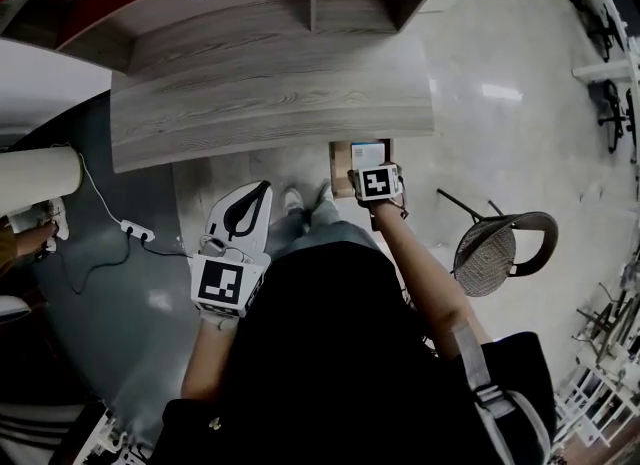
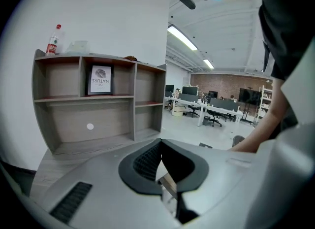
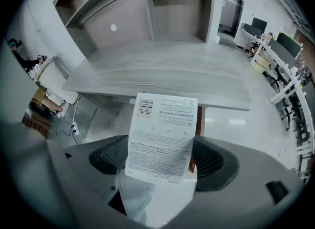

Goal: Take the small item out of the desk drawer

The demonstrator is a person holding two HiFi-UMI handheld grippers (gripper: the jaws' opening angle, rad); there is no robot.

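The grey wooden desk point(image 1: 270, 98) runs across the head view, and an open brown drawer point(image 1: 340, 168) sticks out under its right front edge. My right gripper point(image 1: 378, 185) hovers over that drawer, shut on a white printed packet point(image 1: 368, 153). In the right gripper view the packet point(image 3: 162, 139) stands up between the dark pads of the right gripper point(image 3: 160, 161); it bears a barcode and small print and hides most of the drawer. My left gripper point(image 1: 250, 211) hangs below the desk's front edge, to the left of the person's feet. The left gripper point(image 2: 160, 161) has its jaws together around nothing.
A shelf unit point(image 2: 98, 102) rises at the back of the desk, with a bottle point(image 2: 52, 41) on top and a framed print point(image 2: 100, 79) inside. An office chair point(image 1: 500, 248) stands to the right. A power strip point(image 1: 135, 230) and cable lie on the floor at left.
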